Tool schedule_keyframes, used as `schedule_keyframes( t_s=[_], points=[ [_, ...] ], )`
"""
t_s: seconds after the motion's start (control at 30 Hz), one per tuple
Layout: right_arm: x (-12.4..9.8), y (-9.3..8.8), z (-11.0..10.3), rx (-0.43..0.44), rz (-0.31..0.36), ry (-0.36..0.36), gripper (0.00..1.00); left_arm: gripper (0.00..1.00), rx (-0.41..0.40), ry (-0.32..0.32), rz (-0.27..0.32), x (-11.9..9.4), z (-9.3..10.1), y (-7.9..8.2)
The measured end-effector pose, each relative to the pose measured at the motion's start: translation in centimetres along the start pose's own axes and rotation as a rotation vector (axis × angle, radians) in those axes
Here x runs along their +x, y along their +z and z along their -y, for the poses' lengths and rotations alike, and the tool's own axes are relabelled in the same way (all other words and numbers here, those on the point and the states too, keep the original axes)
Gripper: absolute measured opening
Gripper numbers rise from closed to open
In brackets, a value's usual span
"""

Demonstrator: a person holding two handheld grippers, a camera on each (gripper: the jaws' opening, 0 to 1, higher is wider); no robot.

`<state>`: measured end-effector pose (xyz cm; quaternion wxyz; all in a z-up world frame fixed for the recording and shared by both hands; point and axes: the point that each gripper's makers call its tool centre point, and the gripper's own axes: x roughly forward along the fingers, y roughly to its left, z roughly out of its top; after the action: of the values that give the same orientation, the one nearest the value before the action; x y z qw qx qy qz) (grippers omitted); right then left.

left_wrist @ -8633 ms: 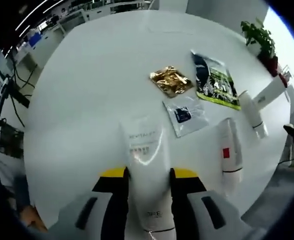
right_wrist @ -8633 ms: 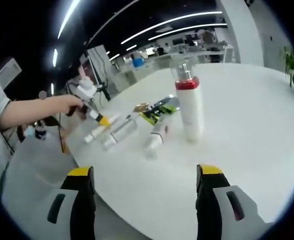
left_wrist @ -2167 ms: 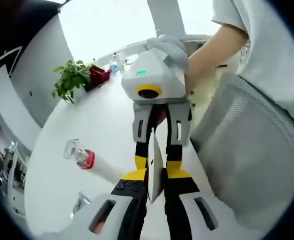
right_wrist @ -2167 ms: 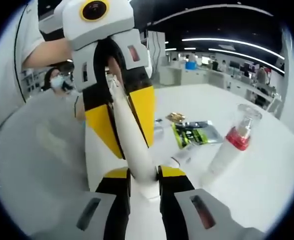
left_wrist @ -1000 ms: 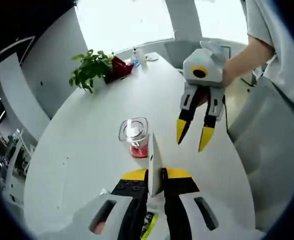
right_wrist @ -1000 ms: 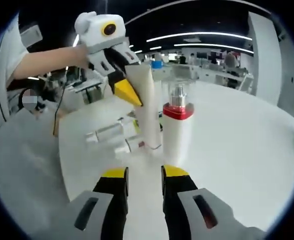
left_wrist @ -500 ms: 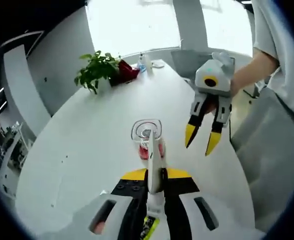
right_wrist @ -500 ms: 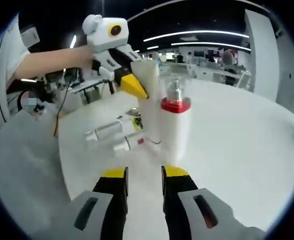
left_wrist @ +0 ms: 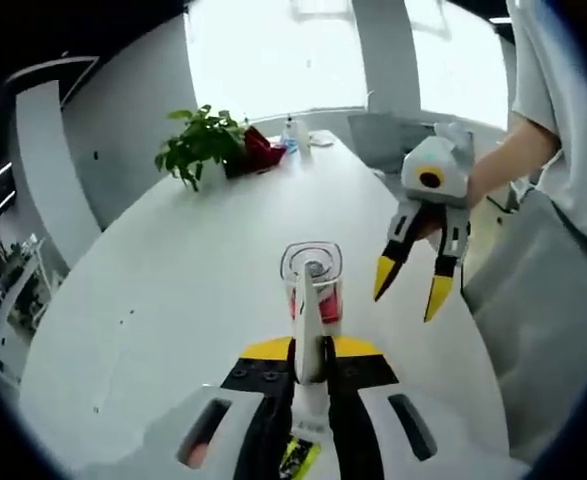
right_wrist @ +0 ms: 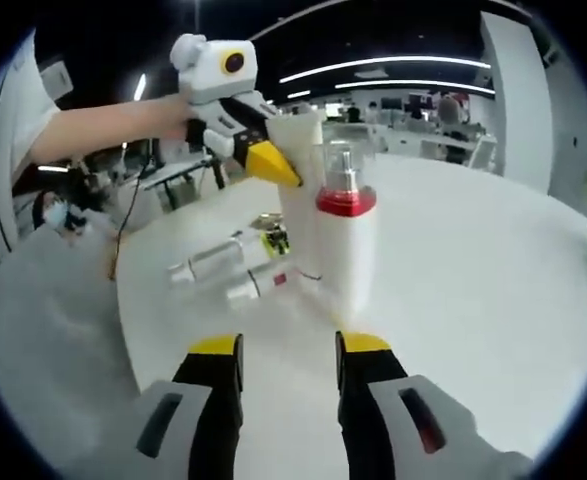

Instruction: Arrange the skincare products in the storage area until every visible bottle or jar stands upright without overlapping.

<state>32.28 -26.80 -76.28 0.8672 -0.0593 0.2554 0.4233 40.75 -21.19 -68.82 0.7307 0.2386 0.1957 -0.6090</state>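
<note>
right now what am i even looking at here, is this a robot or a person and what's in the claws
It is a person, not a robot, holding a two-jaw claw in each hand. A fisheye camera rides on each claw, so each picture looks forward along that claw's own yellow-tipped jaws.

In the left gripper view, the left claw is shut on a white tube, held beside the pump bottle with the red collar. The right claw hangs open to one side, holding nothing.

The right gripper view looks across the white table: the same pump bottle stands upright, the left claw holds the tube next to it, and two more tubes lie flat, waiting to be stood up.
</note>
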Motion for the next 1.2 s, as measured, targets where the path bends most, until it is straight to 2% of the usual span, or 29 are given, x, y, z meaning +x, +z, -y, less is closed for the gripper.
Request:
schedule_keyframes(
  t_s=[0.5,0.87,1.2],
  points=[
    [-0.52,-0.65,-0.28,0.058,0.02,0.001,0.56,0.17,-0.016,-0.014,0.022,-0.06,-0.24,-0.4],
    [-0.71,-0.91,-0.13,0.08,0.017,-0.015,0.73,0.19,-0.029,-0.009,0.025,-0.03,-0.17,-0.5],
    [-0.78,-0.91,-0.2,0.104,0.008,-0.026,0.92,0.19,-0.03,-0.007,0.022,-0.12,-0.04,-0.43]
  ],
)
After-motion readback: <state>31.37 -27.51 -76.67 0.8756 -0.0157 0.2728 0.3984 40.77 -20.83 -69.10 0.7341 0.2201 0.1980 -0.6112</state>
